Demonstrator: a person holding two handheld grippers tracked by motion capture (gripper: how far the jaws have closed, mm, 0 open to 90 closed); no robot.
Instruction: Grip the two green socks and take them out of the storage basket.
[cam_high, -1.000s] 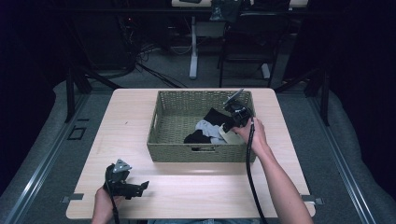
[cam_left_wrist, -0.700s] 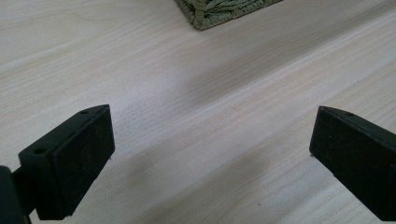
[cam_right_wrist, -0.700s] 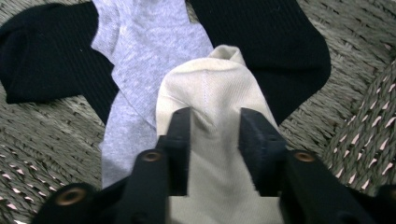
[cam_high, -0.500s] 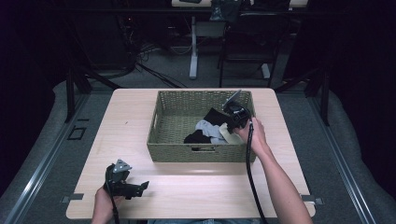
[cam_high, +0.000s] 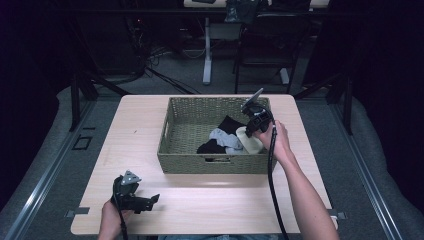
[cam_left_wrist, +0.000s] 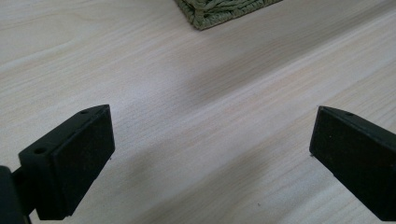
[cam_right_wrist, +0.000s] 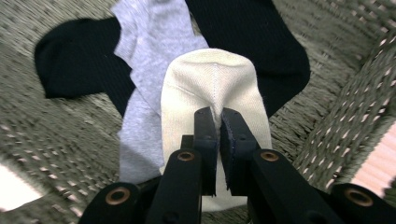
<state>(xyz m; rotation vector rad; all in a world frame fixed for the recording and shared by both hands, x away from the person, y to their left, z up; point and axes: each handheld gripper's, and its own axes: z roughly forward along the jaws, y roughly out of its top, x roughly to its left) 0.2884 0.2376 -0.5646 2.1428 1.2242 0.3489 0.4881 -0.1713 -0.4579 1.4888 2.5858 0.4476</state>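
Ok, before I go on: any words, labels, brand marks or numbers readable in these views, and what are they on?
None that can be read.
The cream sock pinched by the right gripper, the grey sock and the black sock are plain.
The wicker basket, the table and the left gripper carry no visible label.
Background gear beyond the table is too dark and small to tell.
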